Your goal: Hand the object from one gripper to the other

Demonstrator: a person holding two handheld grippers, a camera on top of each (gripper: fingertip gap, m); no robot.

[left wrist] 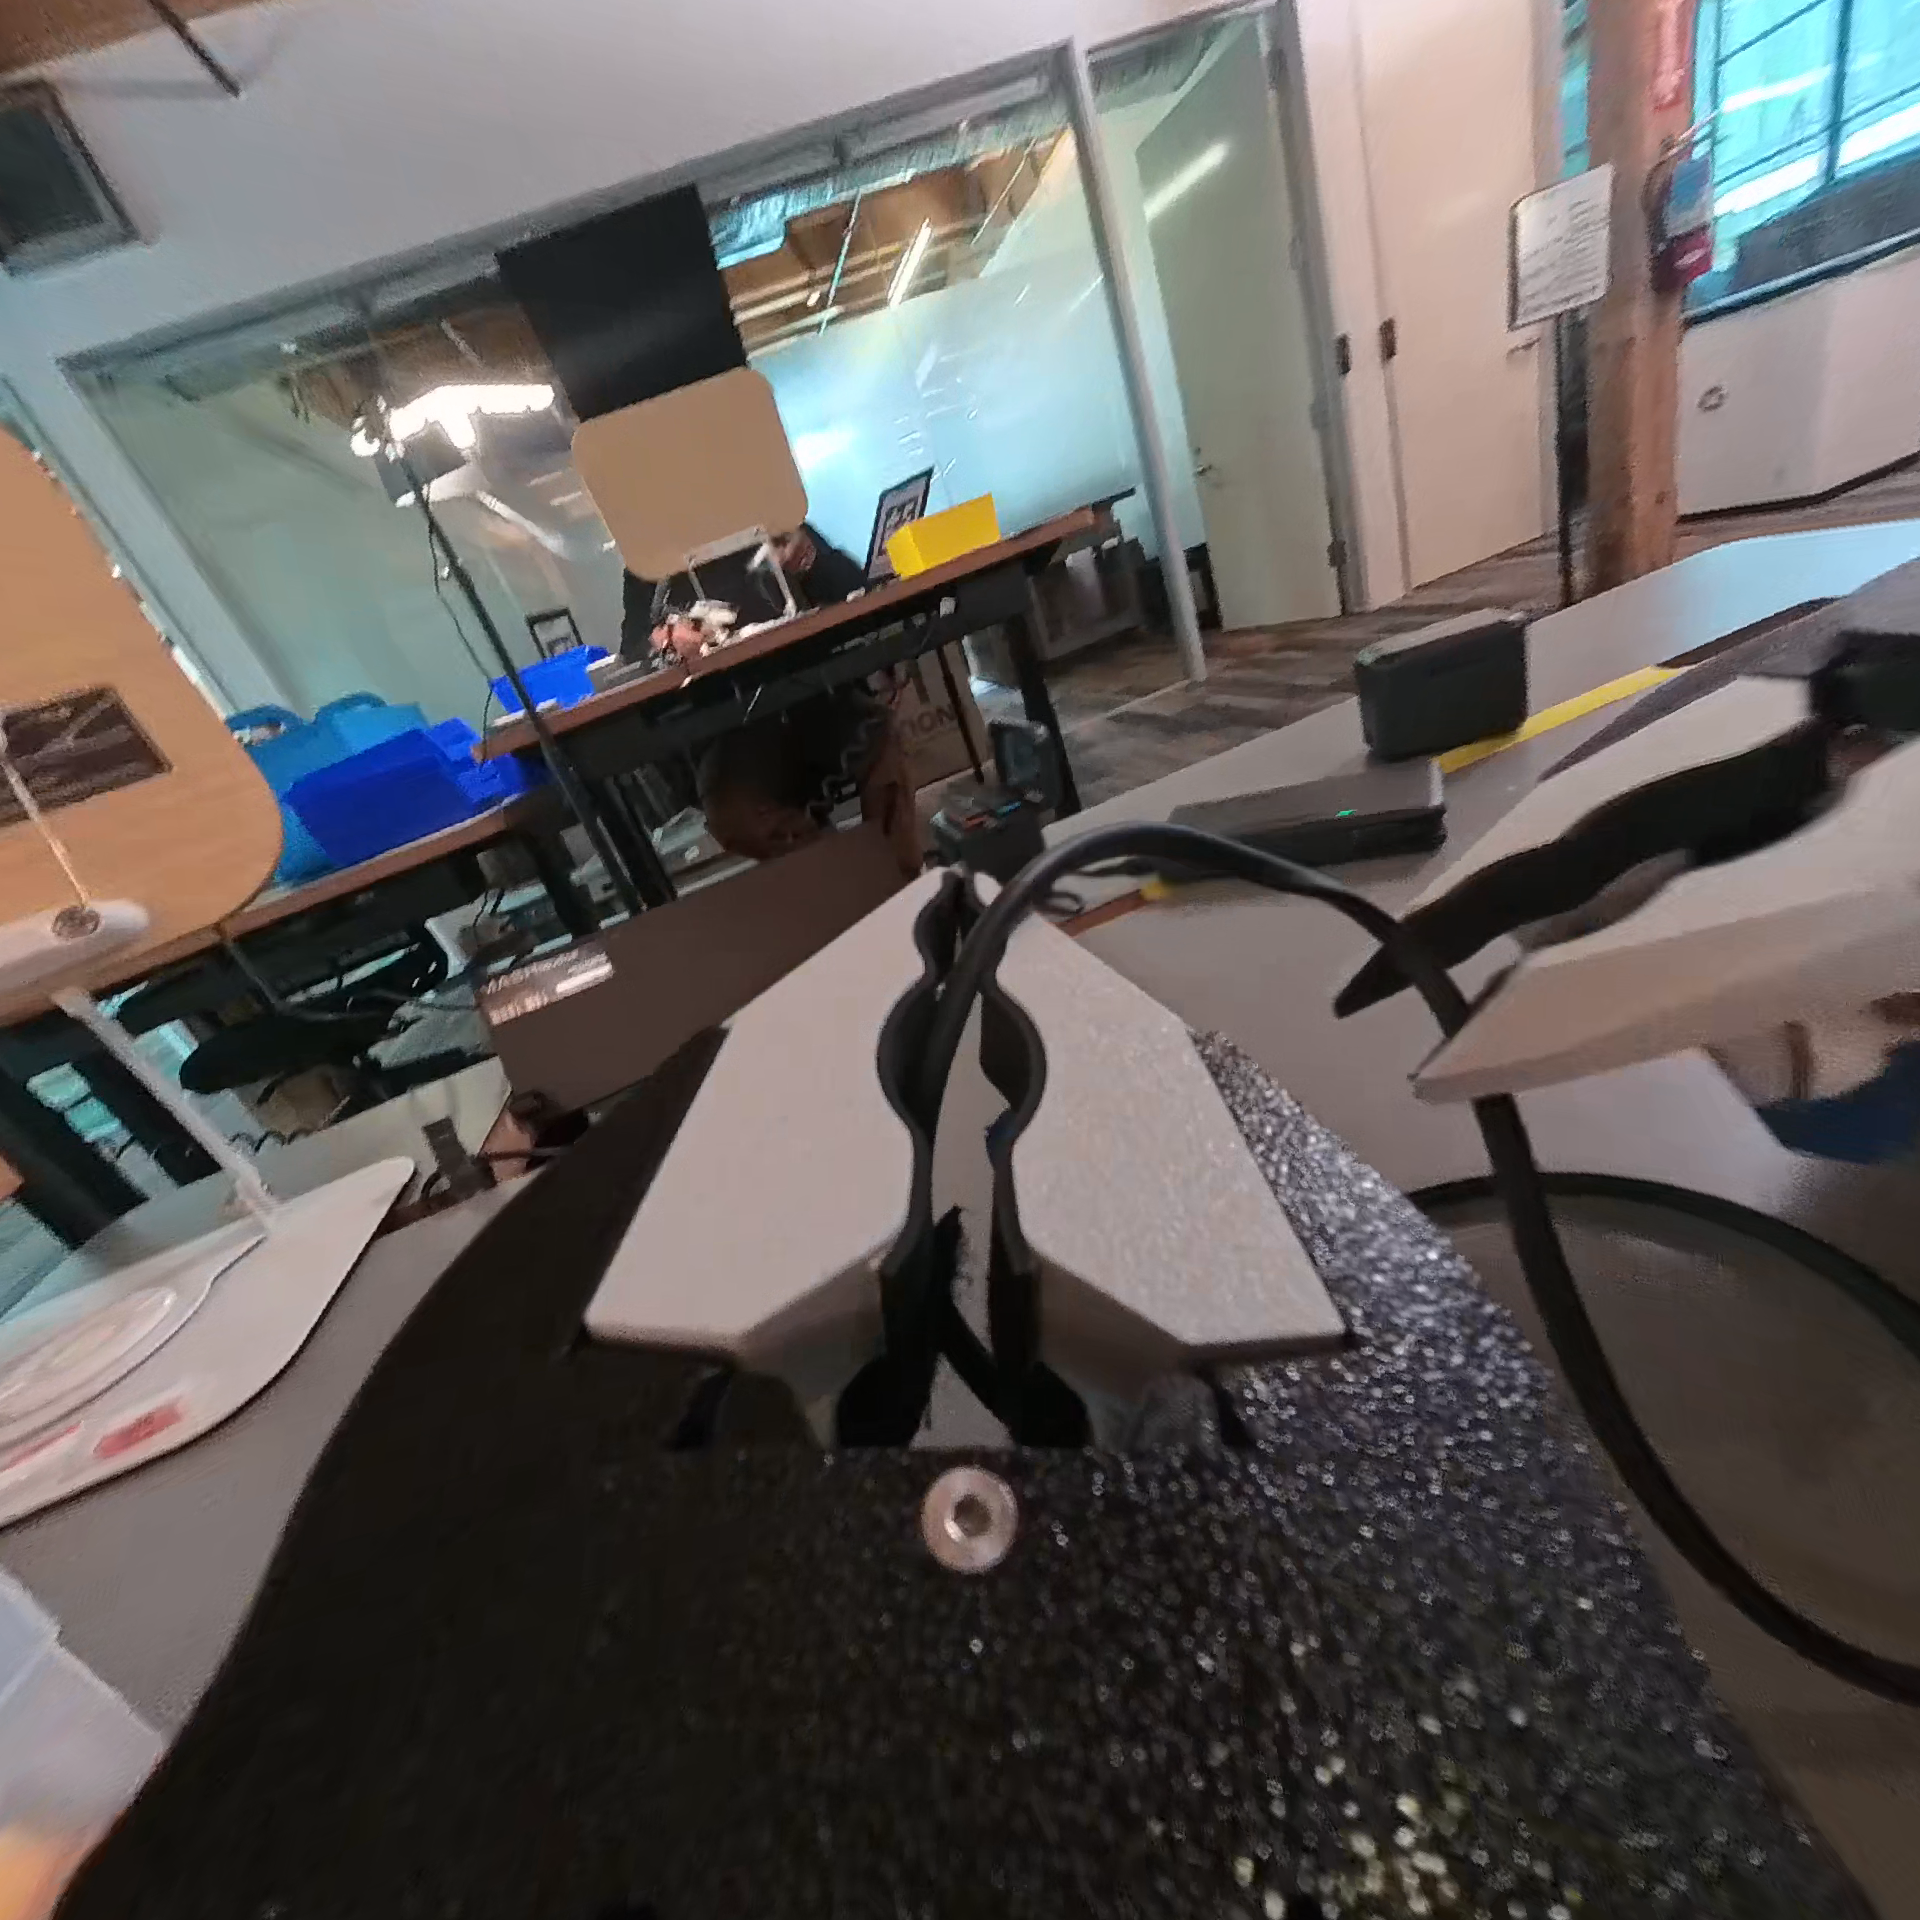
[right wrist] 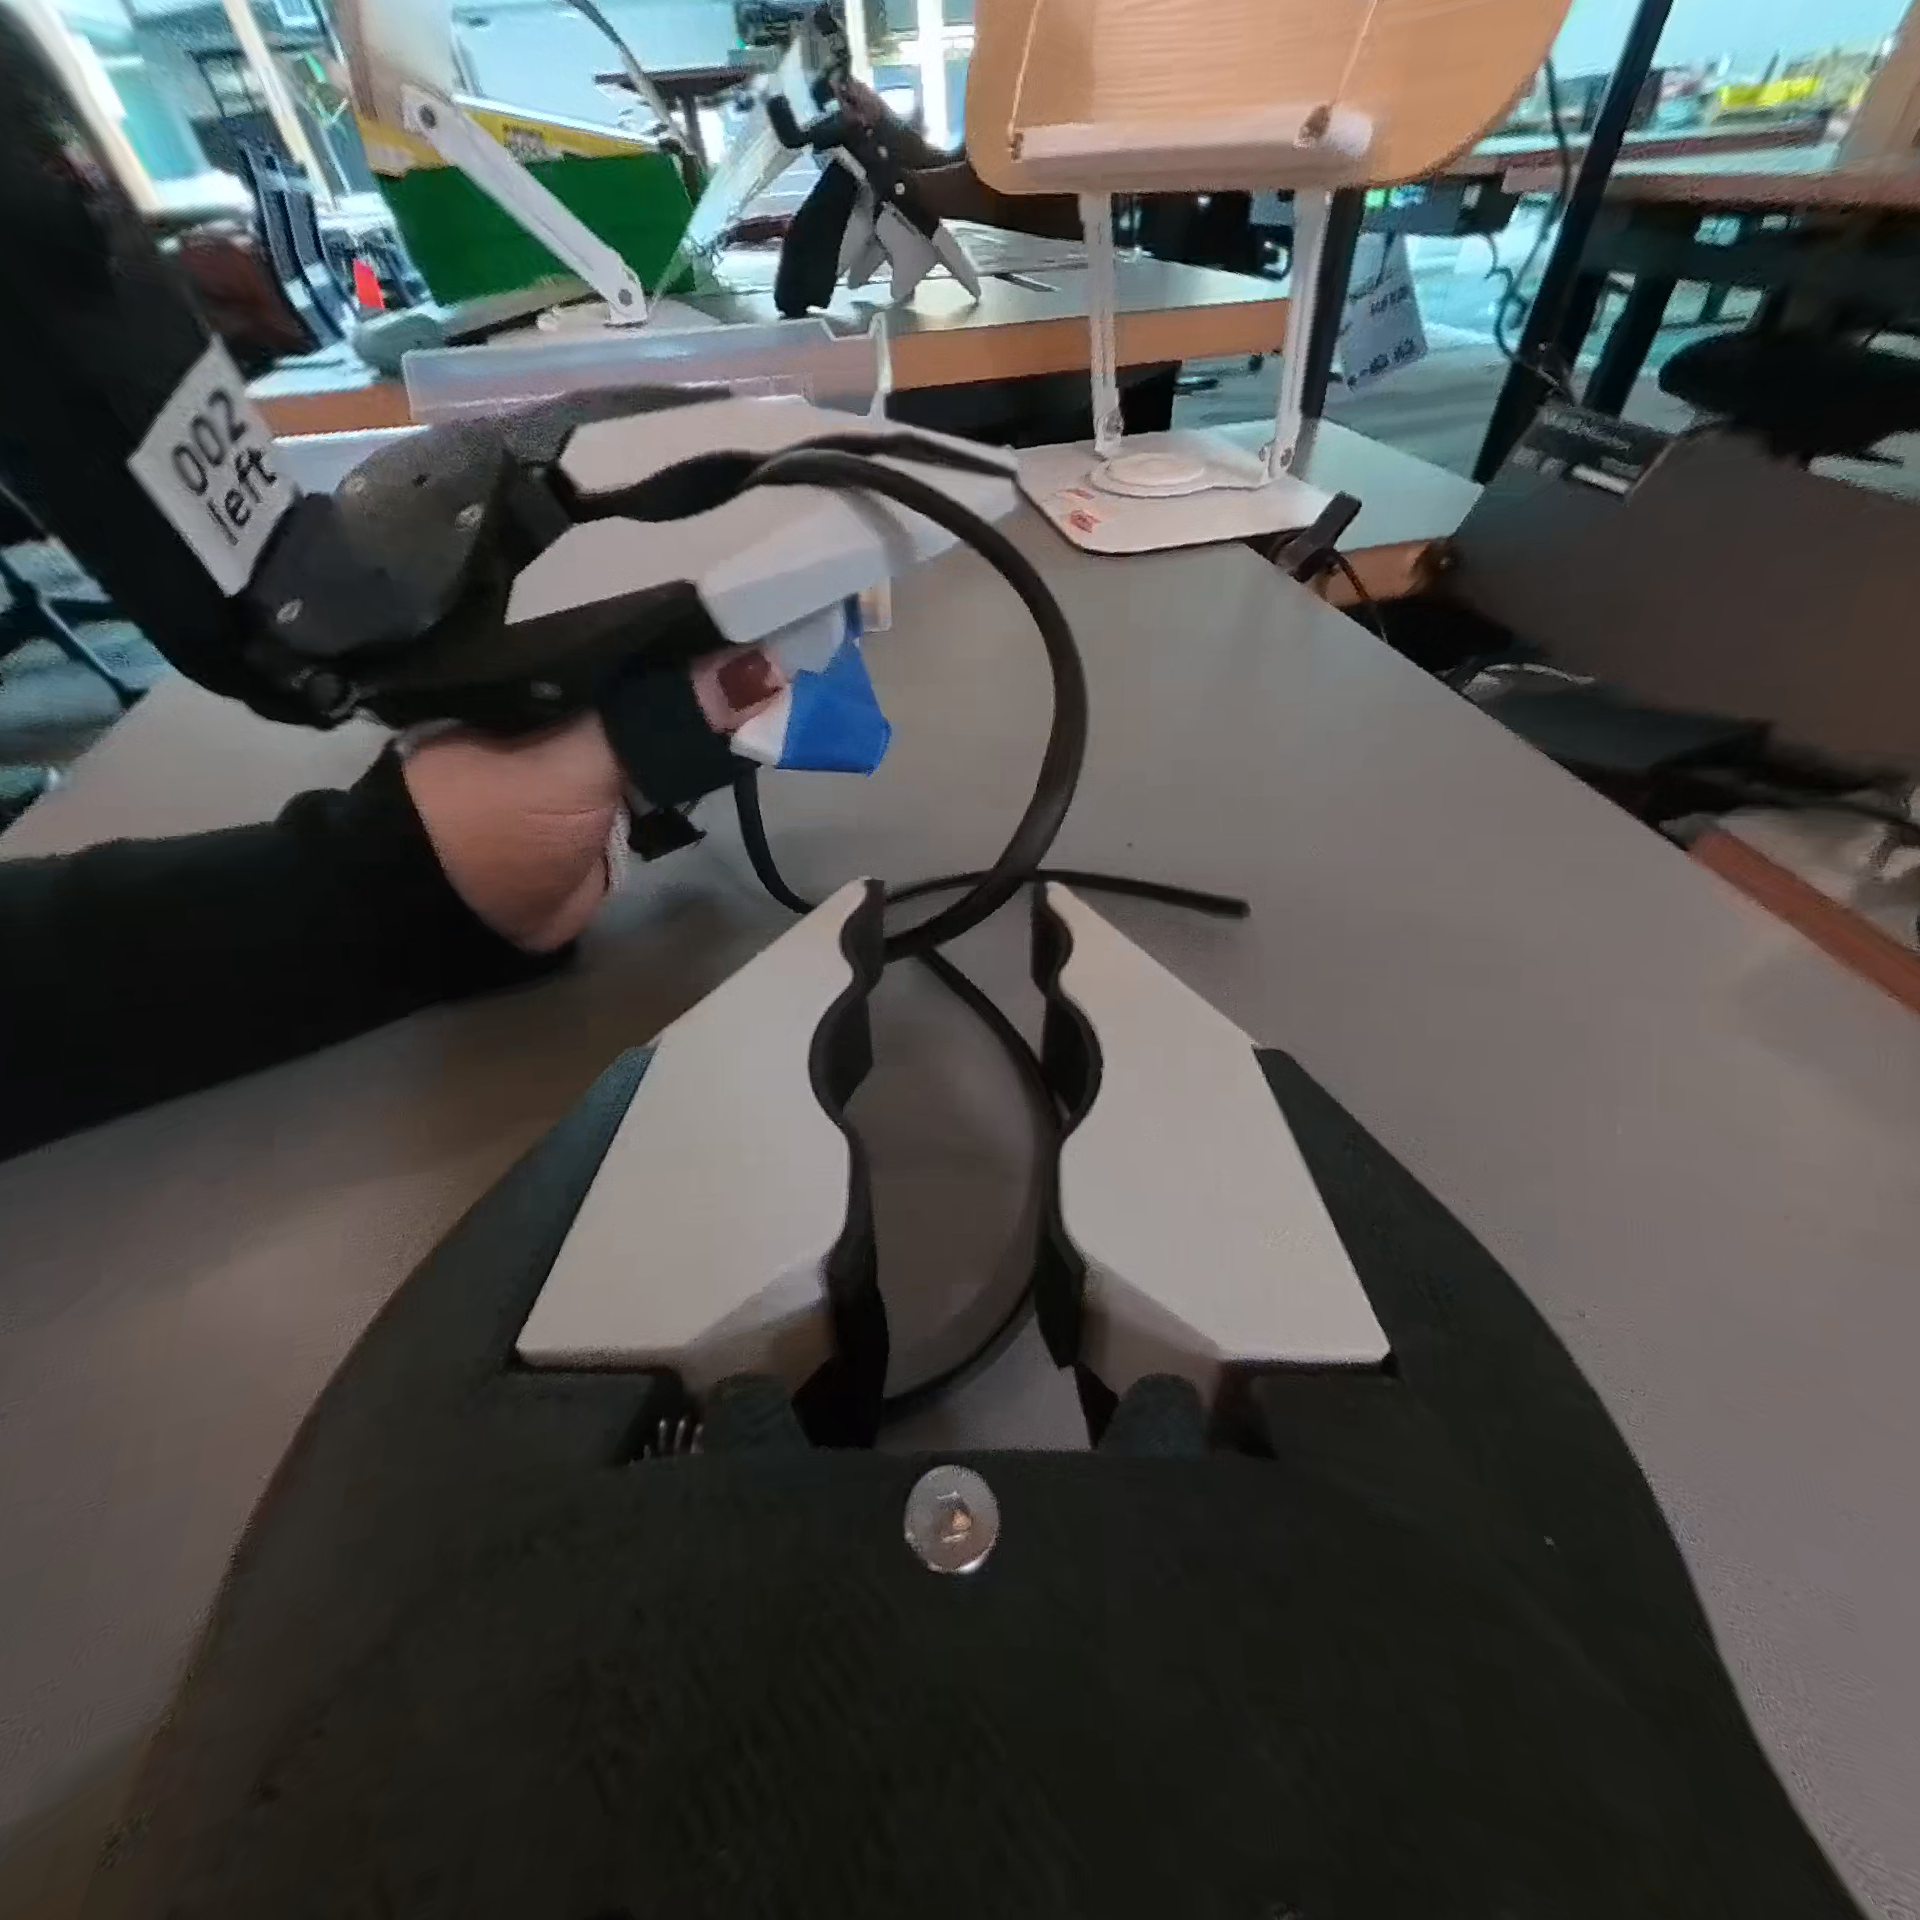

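Observation:
A black cable (left wrist: 1195,847) is the object. My left gripper (left wrist: 951,904) is shut on it, and the cable arches out of its fingertips to the right. It then runs down between the fingers of my right gripper (left wrist: 1429,997) and loops onto the grey table (left wrist: 1247,997). In the right wrist view my right gripper (right wrist: 956,904) is open, with the cable (right wrist: 1060,644) passing between its fingertips close to the left one. The left gripper (right wrist: 914,499) shows there at upper left, held by a hand (right wrist: 520,831) and clamped on the cable's top.
A wooden board on a white stand (right wrist: 1174,478) sits at the table's far side and also shows in the left wrist view (left wrist: 156,1340). Two black devices (left wrist: 1439,696) lie toward the table's far right. Other desks and a spare gripper (right wrist: 883,229) stand beyond. The gap from one gripper's tips to the other's is roughly 8 cm.

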